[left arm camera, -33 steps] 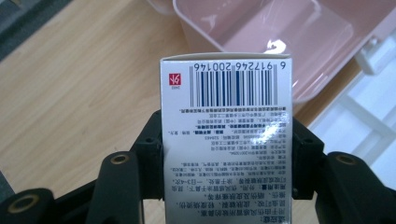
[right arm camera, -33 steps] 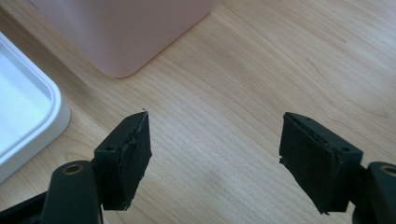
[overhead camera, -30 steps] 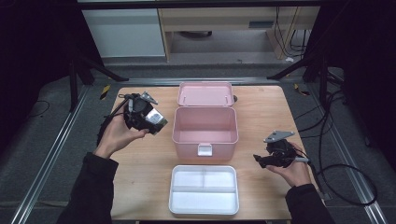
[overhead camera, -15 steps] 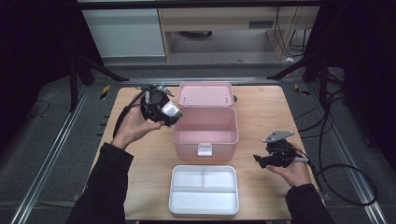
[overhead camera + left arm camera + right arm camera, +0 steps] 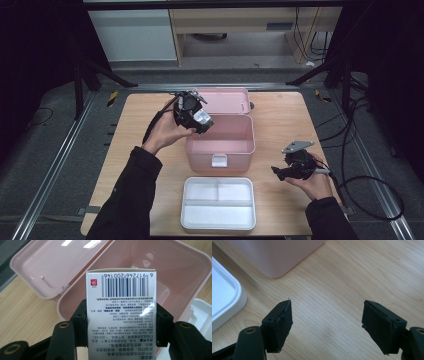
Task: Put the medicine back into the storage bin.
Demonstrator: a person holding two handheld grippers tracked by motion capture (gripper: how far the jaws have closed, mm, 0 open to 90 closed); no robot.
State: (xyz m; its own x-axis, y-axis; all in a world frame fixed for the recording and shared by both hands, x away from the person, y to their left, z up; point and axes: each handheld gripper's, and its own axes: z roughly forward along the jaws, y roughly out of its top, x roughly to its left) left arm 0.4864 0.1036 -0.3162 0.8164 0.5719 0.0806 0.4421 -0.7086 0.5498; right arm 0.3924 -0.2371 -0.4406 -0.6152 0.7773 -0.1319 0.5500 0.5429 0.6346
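1. Two grippers are at work around one landmark, the open pink plastic storage box with rounded corners (image 5: 220,137). The left gripper (image 5: 192,114) hangs at the box's left rim, nearer to it than the right gripper (image 5: 290,170), which sits low over the pale wooden table (image 5: 280,115), off the box's front right corner.
2. The left gripper's jaws pinch a small white printed cardboard carton with a barcode (image 5: 121,315) by its two long sides. In the left gripper view its long axis runs straight out along the jaws, its barcode end pointing over the box's hollow.
3. The coming move, as I judge it, turns on this: the box's cavity lies directly ahead of and below the carton's free end, so a short carry inward and a lowering would set it inside.
4. The right gripper's jaws stand spread with nothing between them – bare wood grain beneath.
5. The box looks smooth and glossy, its hinged lid (image 5: 222,100) laid flat behind it; a white divided plastic tray (image 5: 218,202) lies in front of the box – matte, shallow, empty.
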